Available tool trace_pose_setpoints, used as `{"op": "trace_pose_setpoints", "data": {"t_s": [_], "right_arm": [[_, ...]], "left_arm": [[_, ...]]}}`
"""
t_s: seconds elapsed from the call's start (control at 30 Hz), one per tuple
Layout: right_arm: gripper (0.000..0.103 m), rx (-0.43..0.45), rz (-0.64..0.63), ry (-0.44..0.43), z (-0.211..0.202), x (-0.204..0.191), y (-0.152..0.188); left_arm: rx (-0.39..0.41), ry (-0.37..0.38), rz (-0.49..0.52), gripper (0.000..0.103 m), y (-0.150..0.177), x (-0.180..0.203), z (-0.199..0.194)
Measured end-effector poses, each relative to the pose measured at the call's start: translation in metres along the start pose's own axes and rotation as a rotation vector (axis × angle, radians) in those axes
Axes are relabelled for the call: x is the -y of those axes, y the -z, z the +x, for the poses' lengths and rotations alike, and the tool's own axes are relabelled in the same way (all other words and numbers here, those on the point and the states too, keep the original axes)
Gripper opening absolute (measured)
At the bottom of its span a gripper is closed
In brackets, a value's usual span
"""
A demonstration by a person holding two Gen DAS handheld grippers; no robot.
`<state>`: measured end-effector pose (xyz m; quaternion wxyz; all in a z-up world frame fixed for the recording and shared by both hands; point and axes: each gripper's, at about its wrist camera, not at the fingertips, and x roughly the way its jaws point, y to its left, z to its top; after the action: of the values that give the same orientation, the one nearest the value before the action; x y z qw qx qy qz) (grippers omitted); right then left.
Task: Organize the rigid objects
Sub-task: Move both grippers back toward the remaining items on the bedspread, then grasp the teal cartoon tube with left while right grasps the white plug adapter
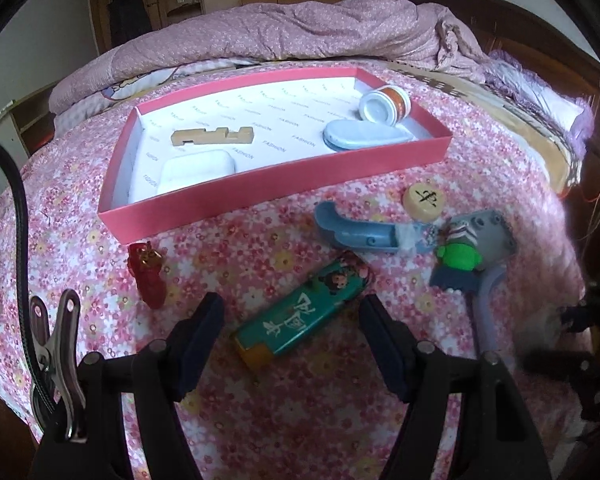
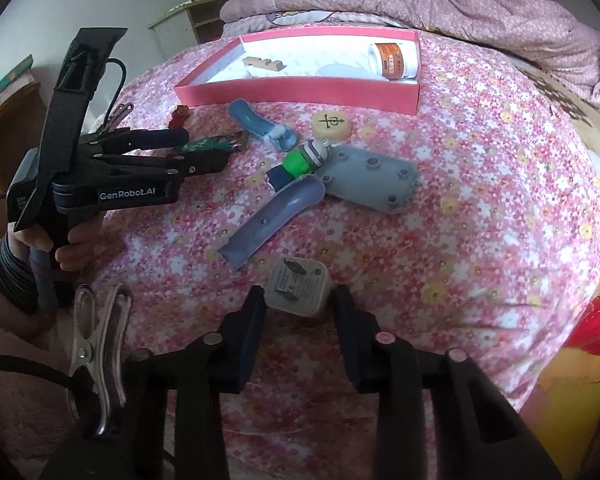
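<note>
Gathering loose things from the bed into the pink box (image 1: 260, 184), the right gripper (image 2: 298, 300) clamps the plug adapter (image 2: 298, 288) for lifting, while the left gripper (image 1: 292, 312), fingers apart, straddles the green lighter (image 1: 300, 316), needing to close.

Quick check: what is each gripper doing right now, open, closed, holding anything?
Left gripper: open, straddling the green lighter, not gripping it.
Right gripper: closed on the white plug adapter.

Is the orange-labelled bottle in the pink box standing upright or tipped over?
Tipped over. The bottle lies on its side in the box's far right corner, its white end facing the left camera.
</note>
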<state>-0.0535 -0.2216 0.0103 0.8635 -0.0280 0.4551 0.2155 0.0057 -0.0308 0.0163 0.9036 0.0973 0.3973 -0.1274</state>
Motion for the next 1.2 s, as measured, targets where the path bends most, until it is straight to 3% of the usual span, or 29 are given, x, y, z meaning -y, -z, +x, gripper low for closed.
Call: {"op": "trace_pose_setpoints", "data": {"t_s": [0.4,0.67,0.77,0.97,1.2], "right_arm": [[0.027,0.086,-0.009,0.070,0.003,0.002,-0.017],[0.027,0.106,0.008,0.077,0.008,0.006,-0.016],[0.027,0.103,0.016,0.069,0.009,0.008,-0.015],[0.027,0.107,0.024,0.058,0.010,0.010,-0.013],[0.027,0.121,0.020,0.063,0.010,0.009,-0.011]], "left_arm": [[-0.012,-0.073,-0.020,0.077,0.014,-0.022,-0.010],[0.000,-0.214,-0.095,0.078,0.016,-0.050,-0.012],[-0.005,-0.164,-0.109,0.077,0.017,-0.055,-0.015],[-0.016,0.025,-0.167,0.083,0.012,-0.043,-0.019],[-0.019,0.006,-0.133,0.090,0.000,-0.009,-0.003]]}}
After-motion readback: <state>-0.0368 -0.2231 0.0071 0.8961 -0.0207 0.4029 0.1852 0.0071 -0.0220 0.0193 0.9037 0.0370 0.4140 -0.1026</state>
